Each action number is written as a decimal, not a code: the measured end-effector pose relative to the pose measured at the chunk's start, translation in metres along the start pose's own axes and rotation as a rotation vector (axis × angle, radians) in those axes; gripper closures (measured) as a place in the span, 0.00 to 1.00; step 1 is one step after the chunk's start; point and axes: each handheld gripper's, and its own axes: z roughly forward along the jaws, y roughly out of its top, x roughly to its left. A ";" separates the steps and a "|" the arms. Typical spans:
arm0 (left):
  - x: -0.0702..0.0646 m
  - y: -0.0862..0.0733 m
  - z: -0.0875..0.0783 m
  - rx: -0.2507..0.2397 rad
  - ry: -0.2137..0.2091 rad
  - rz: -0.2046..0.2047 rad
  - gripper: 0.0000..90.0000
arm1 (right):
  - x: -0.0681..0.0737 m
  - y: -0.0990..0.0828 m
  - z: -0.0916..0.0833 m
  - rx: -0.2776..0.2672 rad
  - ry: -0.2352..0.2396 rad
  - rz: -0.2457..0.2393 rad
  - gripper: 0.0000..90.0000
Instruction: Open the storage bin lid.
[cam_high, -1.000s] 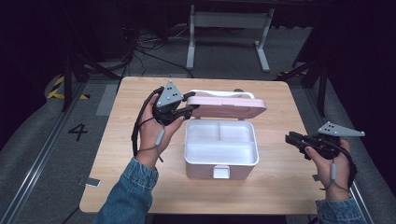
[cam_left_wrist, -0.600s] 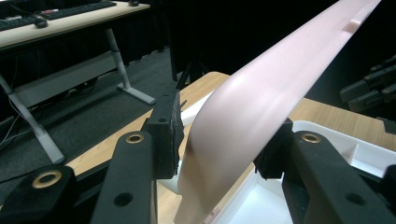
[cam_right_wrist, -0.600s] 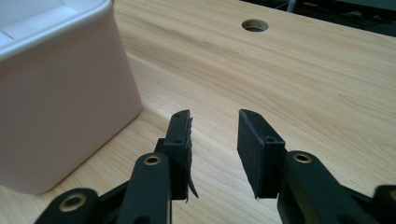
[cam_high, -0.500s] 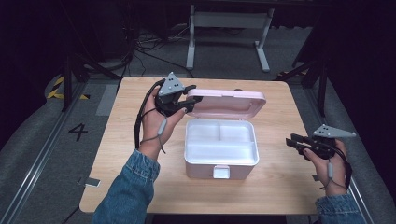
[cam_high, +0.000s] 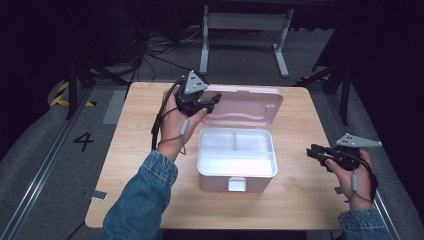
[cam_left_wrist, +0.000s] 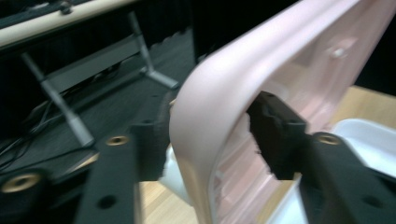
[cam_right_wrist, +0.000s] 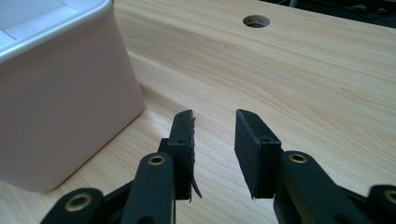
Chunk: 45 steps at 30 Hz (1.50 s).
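Left gripper (cam_left_wrist: 208, 140) has its two black jaws either side of the pink lid's (cam_left_wrist: 219, 93) rounded edge, pads pressed on it. The lid stands tilted, its inner face to the right. Below right, a white box (cam_left_wrist: 369, 140) corner on the tabletop (cam_left_wrist: 369, 100). Behind, a dark floor and grey frame (cam_left_wrist: 93, 70).

Pink lid (cam_high: 245, 104), white box (cam_high: 236, 159), pale wood-grain table (cam_high: 135, 150), blue denim sleeve (cam_high: 137, 200).
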 end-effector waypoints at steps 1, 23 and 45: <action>0.000 -0.001 0.004 0.003 -0.004 -0.008 0.52 | 0.000 0.000 0.000 -0.003 0.001 0.002 0.76; 0.014 -0.013 0.042 0.060 -0.003 -0.062 0.43 | -0.001 0.001 -0.003 -0.010 0.014 0.019 0.78; 0.029 -0.027 0.067 0.095 -0.021 -0.164 0.38 | -0.003 -0.001 -0.004 -0.015 0.012 0.031 0.77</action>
